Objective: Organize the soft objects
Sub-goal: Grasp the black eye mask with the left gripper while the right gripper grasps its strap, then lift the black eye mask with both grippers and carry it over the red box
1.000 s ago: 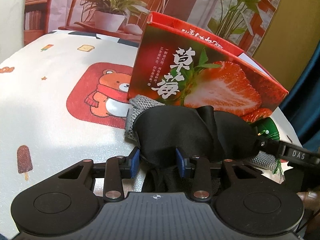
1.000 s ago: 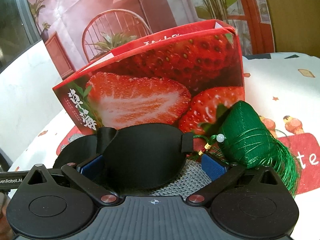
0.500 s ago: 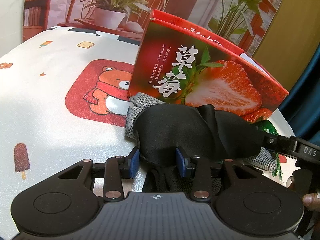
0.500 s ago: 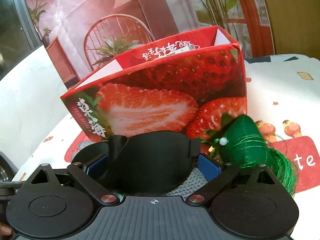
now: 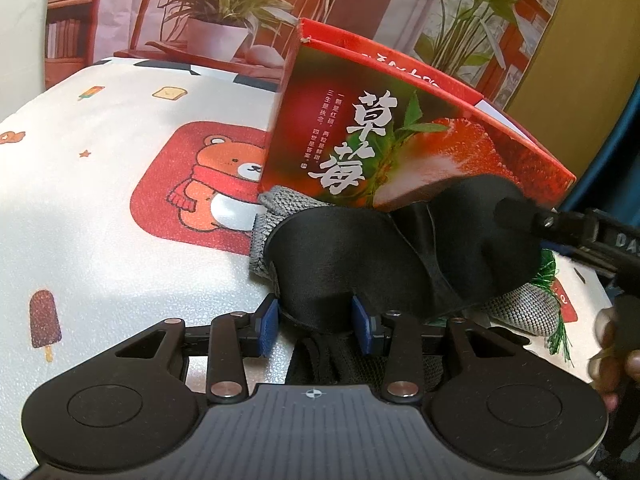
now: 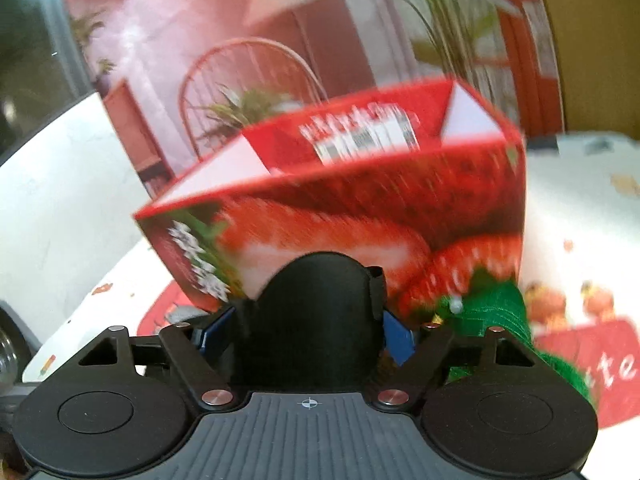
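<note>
**Both claws pinching the eye mask, right end raised**

Since a second ago my right claw [image 6: 308,328] has closed from wide-spread onto the black eye mask [image 5: 384,256] and raised that end against the strawberry box [image 5: 400,140]; my left claw [image 5: 314,322] stays pinched on the other end. The mask's middle sags over the grey knit cloth [image 5: 268,224] on the bench [image 5: 100,208]. My right view is motion-blurred; the green tassel ornament [image 6: 496,312] is half hidden behind the claw's linkage, and the box's inside is unclear.

My counter [image 5: 100,208] wore a white cartoon-bear cloth [image 5: 224,184]; behind it hung a backdrop showing a potted plant [image 5: 224,20].
</note>
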The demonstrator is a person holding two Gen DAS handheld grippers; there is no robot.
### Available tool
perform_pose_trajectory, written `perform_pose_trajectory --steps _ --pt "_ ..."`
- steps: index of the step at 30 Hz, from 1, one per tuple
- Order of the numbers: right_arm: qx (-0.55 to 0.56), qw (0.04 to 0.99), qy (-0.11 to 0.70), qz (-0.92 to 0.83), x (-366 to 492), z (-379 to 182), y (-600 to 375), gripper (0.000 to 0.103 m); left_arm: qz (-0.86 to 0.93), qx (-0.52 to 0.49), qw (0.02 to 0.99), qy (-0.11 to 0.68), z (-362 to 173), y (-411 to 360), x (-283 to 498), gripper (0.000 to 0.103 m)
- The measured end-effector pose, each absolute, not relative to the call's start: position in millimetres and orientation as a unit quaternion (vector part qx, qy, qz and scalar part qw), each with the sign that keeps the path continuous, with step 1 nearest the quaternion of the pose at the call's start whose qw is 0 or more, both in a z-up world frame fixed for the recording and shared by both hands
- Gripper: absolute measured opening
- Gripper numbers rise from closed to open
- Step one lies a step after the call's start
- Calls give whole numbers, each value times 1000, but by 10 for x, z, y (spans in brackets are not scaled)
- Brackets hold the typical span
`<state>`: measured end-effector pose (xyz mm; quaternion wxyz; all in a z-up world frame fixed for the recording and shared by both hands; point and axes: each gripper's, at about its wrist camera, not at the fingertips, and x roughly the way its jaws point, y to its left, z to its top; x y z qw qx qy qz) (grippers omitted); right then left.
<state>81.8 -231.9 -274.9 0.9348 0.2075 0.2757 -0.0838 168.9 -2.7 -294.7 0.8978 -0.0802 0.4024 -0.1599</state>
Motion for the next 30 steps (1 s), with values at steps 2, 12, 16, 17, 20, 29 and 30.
perform_pose_trajectory --steps 2,12,16,17,20,29,30 --pt "192 941 265 -86 786 -2668 -2278 61 -160 -81 898 402 -2945 -21 1686 42" --pt "144 952 256 -82 737 -2543 -2217 13 -155 -84 899 402 -2925 -3 1679 47" --pt "145 949 262 -97 683 -2617 -2224 12 -148 -103 905 386 -2830 63 1647 48" --pt "145 948 264 -100 670 -2636 -2232 12 -144 -105 908 380 -2802 77 1638 48" --pt "143 946 270 -107 655 -2692 -2239 12 -139 -119 912 368 -2748 120 1628 48" --pt "146 943 279 -106 621 -2788 -2200 10 -146 -133 900 388 -2835 101 1694 38" --pt "146 943 280 -103 623 -2782 -2192 9 -145 -129 903 384 -2816 100 1685 35"
